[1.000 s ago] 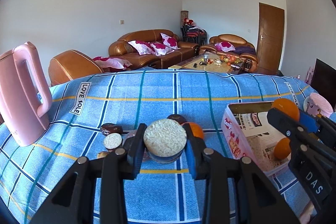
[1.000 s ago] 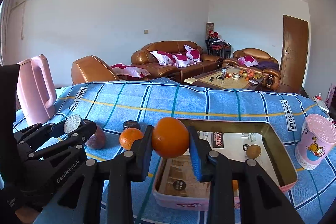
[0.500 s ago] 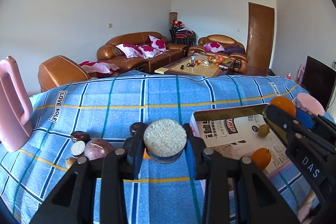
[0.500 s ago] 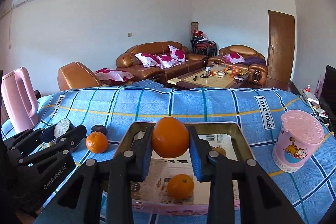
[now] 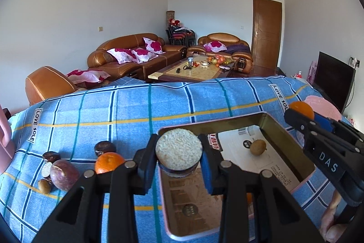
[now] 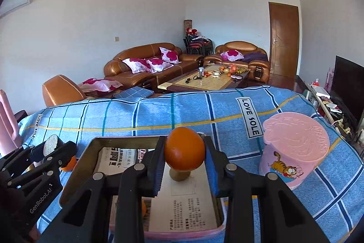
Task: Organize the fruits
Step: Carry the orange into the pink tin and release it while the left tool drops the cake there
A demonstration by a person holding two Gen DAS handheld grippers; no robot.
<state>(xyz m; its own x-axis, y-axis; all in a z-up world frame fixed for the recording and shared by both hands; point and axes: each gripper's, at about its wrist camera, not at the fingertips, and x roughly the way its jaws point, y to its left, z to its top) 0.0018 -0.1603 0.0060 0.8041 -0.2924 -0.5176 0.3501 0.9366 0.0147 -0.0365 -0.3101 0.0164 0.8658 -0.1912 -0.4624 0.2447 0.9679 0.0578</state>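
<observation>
My left gripper (image 5: pixel 178 153) is shut on a dark-skinned fruit half (image 5: pixel 179 149) with a pale grainy cut face, over the near left corner of the pink-rimmed tray (image 5: pixel 286 142). My right gripper (image 6: pixel 184 153) is shut on an orange (image 6: pixel 184 148) above the paper-lined tray (image 6: pixel 127 140). A small brown fruit (image 5: pixel 257 147) and a partly hidden orange (image 6: pixel 143 208) lie in the tray. On the cloth to the left are another orange (image 5: pixel 109 162), a purple fruit (image 5: pixel 62 177) and several small dark fruits (image 5: pixel 104 147). Each gripper shows at the edge of the other's view.
A pink cup (image 6: pixel 295 147) with a cartoon cat stands right of the tray. A pink jug (image 6: pixel 6 126) is at the table's far left. The blue checked cloth (image 5: pixel 159 106) covers the table up to its far edge; sofas and a coffee table stand beyond.
Both grippers have moved to the right with their fruit, from beside the loose fruits to over the tray. The pink jug has slid almost out of both views.
</observation>
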